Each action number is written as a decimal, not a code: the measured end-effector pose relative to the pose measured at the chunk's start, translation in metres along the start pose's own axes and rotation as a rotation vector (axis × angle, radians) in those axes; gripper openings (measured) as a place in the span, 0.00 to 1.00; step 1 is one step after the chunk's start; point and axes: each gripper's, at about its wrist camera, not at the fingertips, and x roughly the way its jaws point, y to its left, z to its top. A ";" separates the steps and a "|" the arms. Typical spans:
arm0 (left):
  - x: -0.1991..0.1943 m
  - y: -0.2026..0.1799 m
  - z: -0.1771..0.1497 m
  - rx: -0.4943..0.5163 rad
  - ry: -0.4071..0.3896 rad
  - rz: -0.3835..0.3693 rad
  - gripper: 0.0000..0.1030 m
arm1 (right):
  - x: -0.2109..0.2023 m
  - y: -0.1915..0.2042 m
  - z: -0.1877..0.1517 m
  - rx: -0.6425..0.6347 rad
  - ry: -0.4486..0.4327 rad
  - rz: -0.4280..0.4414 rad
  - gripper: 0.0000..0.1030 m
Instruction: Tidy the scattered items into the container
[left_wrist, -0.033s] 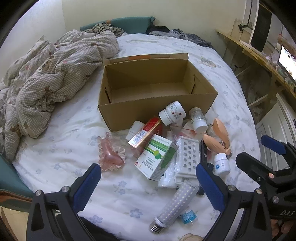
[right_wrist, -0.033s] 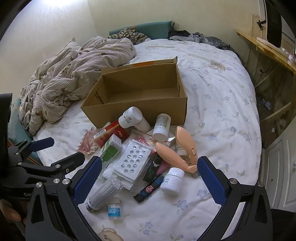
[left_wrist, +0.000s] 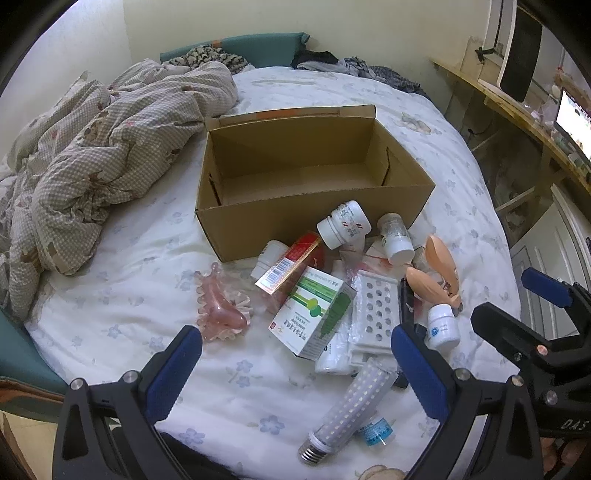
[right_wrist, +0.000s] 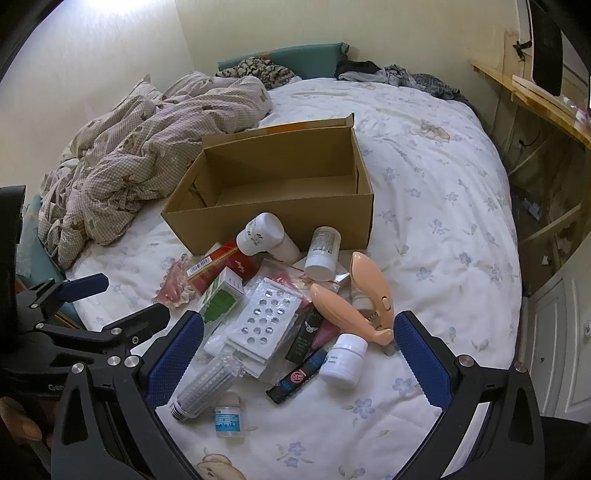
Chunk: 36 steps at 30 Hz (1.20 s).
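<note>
An open, empty cardboard box (left_wrist: 295, 236) (right_wrist: 332, 218) stands on the bed. In front of it lies a pile: white pill bottles (left_wrist: 343, 223), a red carton (left_wrist: 295, 258), a green-and-white medicine box (left_wrist: 314, 314), a pink glass dish (left_wrist: 221, 310), a white blister tray (right_wrist: 264, 317), a peach clamp-shaped tool (right_wrist: 354, 299), an LED corn bulb (left_wrist: 351, 410) and a small white jar (right_wrist: 345, 360). My left gripper (left_wrist: 295, 373) is open above the near side of the pile. My right gripper (right_wrist: 299, 358) is open over the jar and tray.
A rumpled checked quilt (left_wrist: 92, 158) lies left of the box. The bed's right edge drops to a wooden shelf (left_wrist: 517, 110) and white cabinet (right_wrist: 554, 332). Clothes (right_wrist: 406, 79) lie at the headboard. Each gripper shows in the other's view (left_wrist: 535, 325) (right_wrist: 74, 321).
</note>
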 end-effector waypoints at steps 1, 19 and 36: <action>0.000 0.000 0.000 0.002 -0.004 0.005 0.99 | 0.000 0.000 0.000 -0.001 0.000 0.000 1.00; -0.001 -0.004 0.000 0.028 -0.015 0.048 0.99 | 0.000 0.001 -0.001 -0.011 0.003 -0.007 1.00; 0.000 -0.005 0.000 0.035 -0.017 0.054 0.99 | 0.001 0.000 -0.002 -0.010 0.009 -0.009 1.00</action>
